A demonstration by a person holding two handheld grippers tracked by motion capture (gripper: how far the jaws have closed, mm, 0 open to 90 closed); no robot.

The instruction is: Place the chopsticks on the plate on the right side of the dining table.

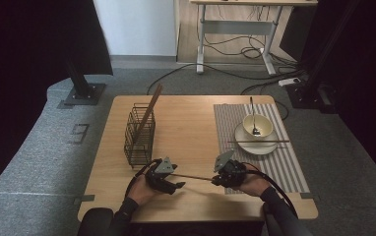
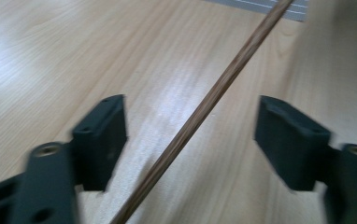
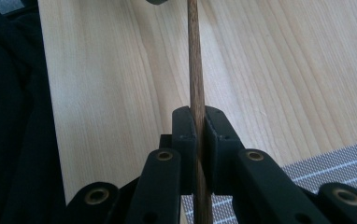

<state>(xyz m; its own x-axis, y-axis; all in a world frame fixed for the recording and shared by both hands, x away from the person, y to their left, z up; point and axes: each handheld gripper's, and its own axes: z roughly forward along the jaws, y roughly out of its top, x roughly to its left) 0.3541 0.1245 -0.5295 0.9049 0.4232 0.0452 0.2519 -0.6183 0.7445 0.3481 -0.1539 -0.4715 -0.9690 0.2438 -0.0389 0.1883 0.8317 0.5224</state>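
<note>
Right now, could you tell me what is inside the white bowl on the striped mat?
A dark-handled utensil stands in the white bowl, its handle rising over the far rim. Whether the bowl holds anything else cannot be made out from the high view.

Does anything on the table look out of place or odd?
Slightly: one chopstick lies alone across the plate, while its partner is clamped in the right hand-held gripper, passing between the left hand-held gripper's open jaws. Nothing looks spilled or damaged.
</note>
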